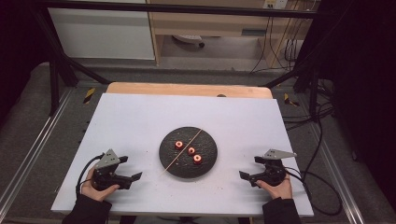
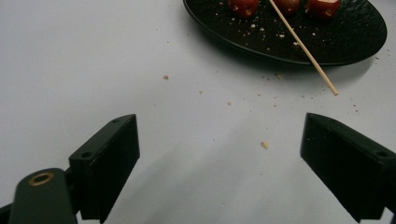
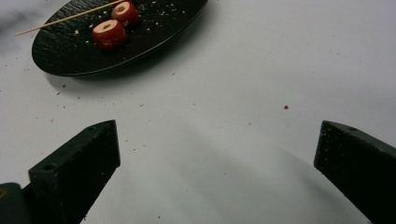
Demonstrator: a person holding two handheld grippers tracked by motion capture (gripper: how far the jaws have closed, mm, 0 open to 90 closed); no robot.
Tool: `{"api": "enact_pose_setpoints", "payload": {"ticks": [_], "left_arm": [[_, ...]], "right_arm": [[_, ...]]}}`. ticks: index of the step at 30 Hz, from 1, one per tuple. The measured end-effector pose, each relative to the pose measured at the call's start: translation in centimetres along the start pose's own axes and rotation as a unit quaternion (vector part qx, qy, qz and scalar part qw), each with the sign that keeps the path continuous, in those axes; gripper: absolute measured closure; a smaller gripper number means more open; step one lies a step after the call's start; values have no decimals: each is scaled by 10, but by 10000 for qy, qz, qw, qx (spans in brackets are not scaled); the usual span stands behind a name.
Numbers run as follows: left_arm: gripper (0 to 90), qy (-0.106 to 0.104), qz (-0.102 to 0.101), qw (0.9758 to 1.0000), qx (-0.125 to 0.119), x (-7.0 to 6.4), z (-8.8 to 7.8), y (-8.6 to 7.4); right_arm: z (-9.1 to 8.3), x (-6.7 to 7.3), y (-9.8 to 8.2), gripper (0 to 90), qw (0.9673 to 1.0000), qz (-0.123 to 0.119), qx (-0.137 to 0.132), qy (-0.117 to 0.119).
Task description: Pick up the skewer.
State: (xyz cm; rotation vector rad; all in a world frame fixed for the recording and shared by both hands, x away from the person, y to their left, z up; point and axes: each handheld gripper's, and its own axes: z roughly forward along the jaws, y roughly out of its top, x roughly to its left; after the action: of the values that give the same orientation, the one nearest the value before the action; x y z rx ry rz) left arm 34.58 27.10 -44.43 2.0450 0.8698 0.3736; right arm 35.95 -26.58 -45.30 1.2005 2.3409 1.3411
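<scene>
A round black plate (image 1: 210, 161) lies in the middle of the white board (image 1: 140, 121). On it sit three red cored fruit pieces (image 1: 191, 150) in a row, with a thin wooden skewer (image 1: 183, 150) laid across the plate beside them. My left gripper (image 1: 132, 179) rests on the board left of the plate, open, nothing between its jaws. My right gripper (image 1: 246, 176) rests right of the plate, also open and empty. In the left gripper view the plate (image 2: 355, 44), the skewer (image 2: 303, 46) and the fruit pieces (image 2: 243, 6) lie ahead. The right gripper view shows the plate (image 3: 65, 51) with two pieces (image 3: 109, 33).
Crumbs (image 2: 265, 145) are scattered on the board near the plate. A wooden tabletop edge (image 1: 187, 88) shows behind the board. Black frame bars and cables (image 1: 322, 140) run around the table's sides.
</scene>
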Motion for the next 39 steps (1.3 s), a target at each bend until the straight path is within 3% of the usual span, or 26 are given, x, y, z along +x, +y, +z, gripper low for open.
{"api": "enact_pose_setpoints", "payload": {"ticks": [39], "left_arm": [[111, 31, 156, 9993, 340, -22, 13, 38]], "right_arm": [[0, 0, 0, 7, 10000, -1, 42, -21]]}}
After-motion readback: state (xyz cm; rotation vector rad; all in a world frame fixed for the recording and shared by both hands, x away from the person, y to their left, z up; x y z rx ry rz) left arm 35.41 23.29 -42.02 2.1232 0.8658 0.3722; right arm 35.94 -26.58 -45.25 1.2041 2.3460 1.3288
